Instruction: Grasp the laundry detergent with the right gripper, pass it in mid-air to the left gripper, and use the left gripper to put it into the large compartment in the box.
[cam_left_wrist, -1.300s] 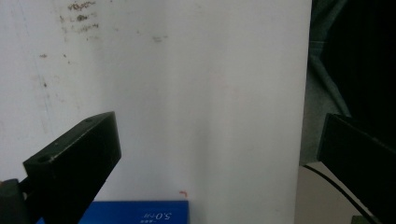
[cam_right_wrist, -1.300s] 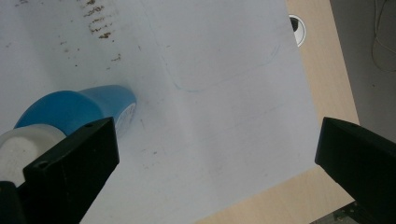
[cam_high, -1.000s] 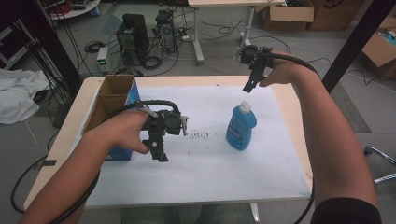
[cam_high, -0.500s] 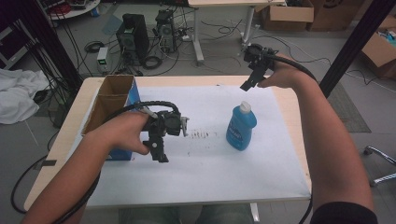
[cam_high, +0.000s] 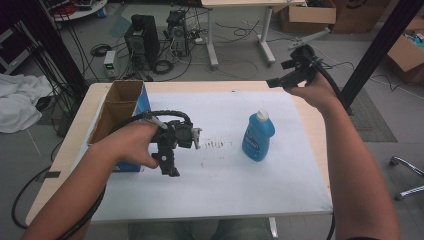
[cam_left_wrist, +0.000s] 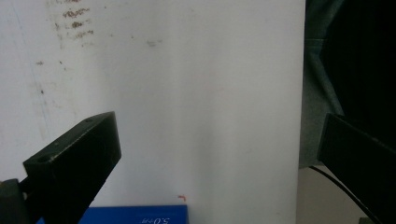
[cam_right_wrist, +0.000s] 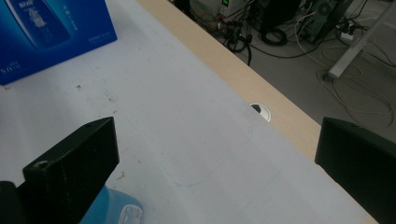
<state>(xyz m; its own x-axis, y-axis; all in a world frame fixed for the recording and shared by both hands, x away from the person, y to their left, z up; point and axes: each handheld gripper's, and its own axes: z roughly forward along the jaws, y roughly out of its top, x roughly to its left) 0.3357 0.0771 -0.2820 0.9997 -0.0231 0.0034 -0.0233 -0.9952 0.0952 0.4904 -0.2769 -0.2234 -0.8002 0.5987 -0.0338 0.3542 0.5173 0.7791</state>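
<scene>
While the high view looks down on the table (cam_high: 310, 125), the blue bottle (cam_high: 258, 136) stands upright right of centre on the white sheet (cam_high: 225, 180). At left centre, the left gripper (cam_high: 169, 165) hangs just beside an open cardboard box (cam_high: 120, 107) with a blue side, jaws pointing down at the sheet. At the upper right, the right gripper (cam_high: 275, 81) is held high over the table's far edge, well apart from the bottle.

From the left gripper view, the jaws stand wide apart with nothing between them, bare sheet and brown smudges (cam_left_wrist: 74, 23) above, the box's blue edge (cam_left_wrist: 140, 214) at the bottom.

From the right gripper view, the jaws gape wide and empty; the bottle's shoulder (cam_right_wrist: 112, 207) peeks at lower left, the box (cam_right_wrist: 51, 32) at upper left.
</scene>
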